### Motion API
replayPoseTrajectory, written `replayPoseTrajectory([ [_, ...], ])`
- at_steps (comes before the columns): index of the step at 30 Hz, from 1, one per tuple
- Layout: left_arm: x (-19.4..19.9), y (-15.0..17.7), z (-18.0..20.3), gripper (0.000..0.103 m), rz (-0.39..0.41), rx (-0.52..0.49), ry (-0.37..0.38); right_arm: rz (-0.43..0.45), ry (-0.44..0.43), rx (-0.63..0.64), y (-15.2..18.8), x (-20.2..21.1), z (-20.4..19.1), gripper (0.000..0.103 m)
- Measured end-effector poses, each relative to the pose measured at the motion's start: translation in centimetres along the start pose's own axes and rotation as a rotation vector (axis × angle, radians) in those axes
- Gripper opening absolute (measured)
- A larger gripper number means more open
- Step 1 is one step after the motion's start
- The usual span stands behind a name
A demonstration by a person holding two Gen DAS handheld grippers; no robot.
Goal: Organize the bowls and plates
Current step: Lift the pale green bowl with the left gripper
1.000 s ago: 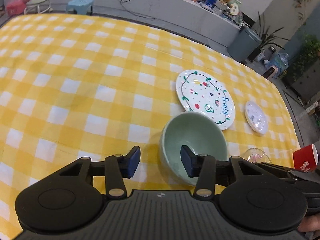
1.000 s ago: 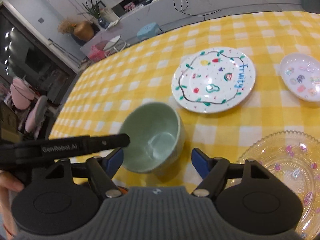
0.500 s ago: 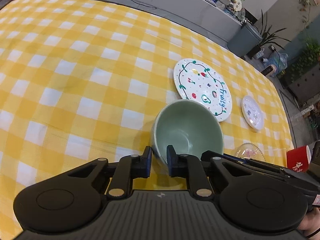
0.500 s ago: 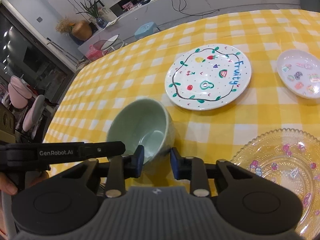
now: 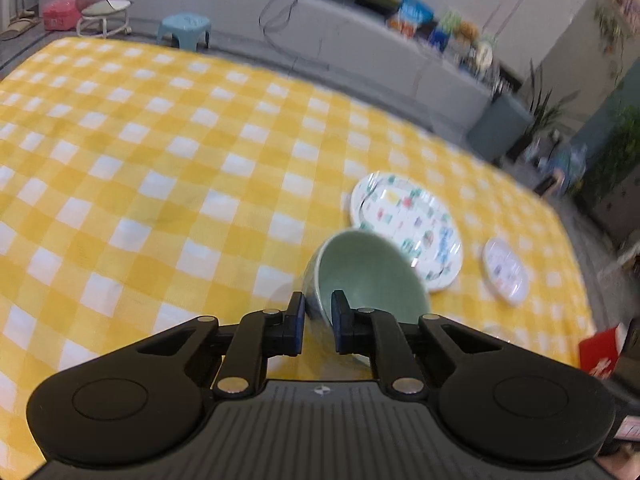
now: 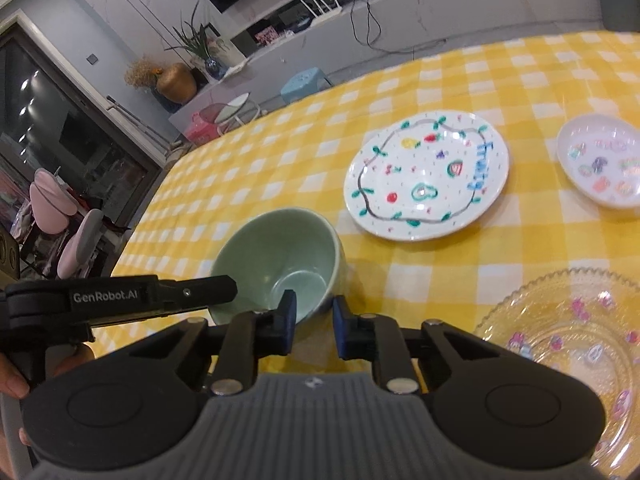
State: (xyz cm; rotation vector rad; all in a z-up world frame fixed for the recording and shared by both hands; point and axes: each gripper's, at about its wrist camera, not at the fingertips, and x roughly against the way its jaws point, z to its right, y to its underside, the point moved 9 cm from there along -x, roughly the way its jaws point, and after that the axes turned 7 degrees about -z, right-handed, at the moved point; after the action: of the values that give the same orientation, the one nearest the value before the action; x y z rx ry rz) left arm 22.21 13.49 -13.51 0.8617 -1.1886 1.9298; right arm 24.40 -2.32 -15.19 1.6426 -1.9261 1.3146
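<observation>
A pale green bowl point(image 5: 368, 276) point(image 6: 280, 248) stands near the front of the yellow checked tablecloth point(image 5: 168, 168). In the left wrist view it looks tipped, its mouth turned toward the fruit plate point(image 5: 404, 224) point(image 6: 428, 176). My left gripper point(image 5: 318, 320) is closing, with the bowl's near rim pinched between its blue pads. My right gripper point(image 6: 314, 326) is closing too; one pad is inside the bowl, the other outside its wall. The left gripper's black finger point(image 6: 120, 296) meets the bowl's left rim in the right wrist view.
A small white dish point(image 5: 504, 270) point(image 6: 600, 164) with stickers lies right of the fruit plate. A clear glass plate point(image 6: 568, 328) sits at the front right. A red cup point(image 5: 600, 350) is near the right edge. A person's fingers point(image 6: 12, 380) show at the far left.
Both grippers stood wide open on either side of the bowl's near rim and have closed onto it. In the left wrist view the bowl has tipped and the view has risen slightly.
</observation>
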Motion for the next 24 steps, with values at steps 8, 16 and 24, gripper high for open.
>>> replayPoseTrajectory([
  [8, 3.8, -0.3, 4.1, 0.0, 0.098, -0.03, 0.13, 0.074, -0.053, -0.005, -1.3, 3.5, -2.6, 0.0],
  [16, 1.2, -0.6, 0.5, 0.0, 0.053, 0.003, -0.042, 0.088, 0.035, -0.054, -1.5, 3.2, 0.5, 0.0],
  [24, 0.0, 0.3, -1.2, 0.011, -0.029, -0.013, -0.107, -0.042, 0.013, -0.032, -0.4, 0.2, 0.1, 0.013],
])
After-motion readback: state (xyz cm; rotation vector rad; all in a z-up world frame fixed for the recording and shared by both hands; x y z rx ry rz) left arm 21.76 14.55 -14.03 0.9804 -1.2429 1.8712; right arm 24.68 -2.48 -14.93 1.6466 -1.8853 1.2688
